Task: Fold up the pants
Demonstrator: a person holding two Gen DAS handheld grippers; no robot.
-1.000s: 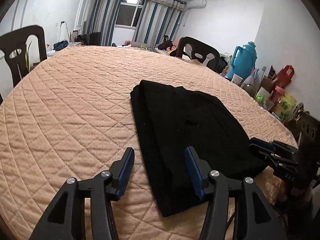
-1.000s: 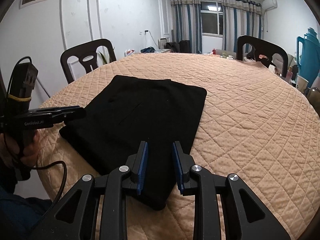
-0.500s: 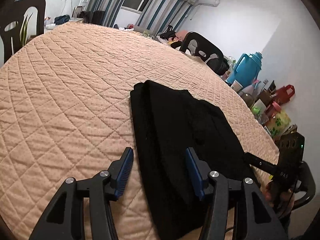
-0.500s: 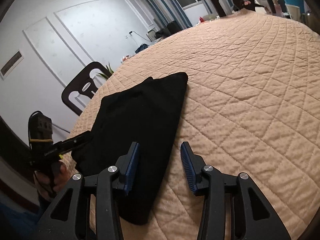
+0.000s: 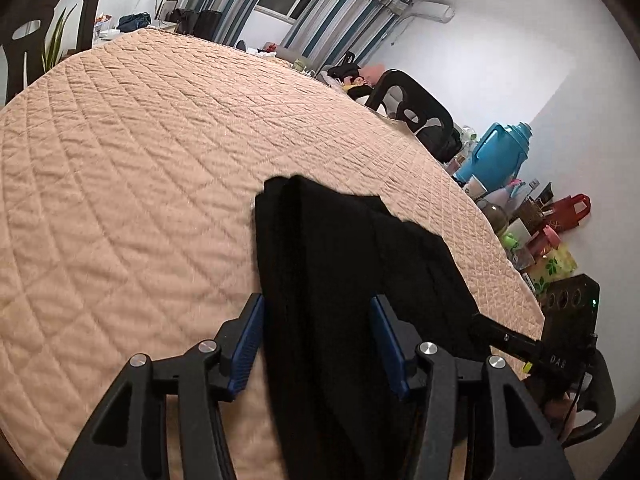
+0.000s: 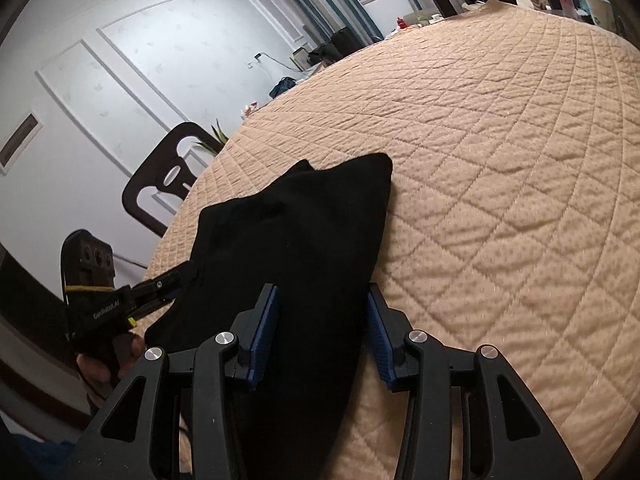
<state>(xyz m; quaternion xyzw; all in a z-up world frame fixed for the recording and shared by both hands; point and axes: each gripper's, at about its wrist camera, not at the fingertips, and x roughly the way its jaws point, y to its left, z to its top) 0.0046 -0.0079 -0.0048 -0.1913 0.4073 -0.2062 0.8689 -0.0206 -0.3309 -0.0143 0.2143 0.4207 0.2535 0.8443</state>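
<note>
Left wrist view: our left claw (image 5: 316, 340) gapes over the pants' (image 5: 340, 272) near edge. Right claw (image 6: 320, 336) likewise wide, gripping nothing. Next we pinch both corners.

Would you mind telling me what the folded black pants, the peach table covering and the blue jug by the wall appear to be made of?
The folded black pants look like soft matte woven or knit fabric: no sheen, limp folds. The peach table covering seems to be quilted padded cloth, with diamond stitching and puffed squares. The blue jug looks like glossy moulded plastic, probably a thermos shell, though that is uncertain.
</note>
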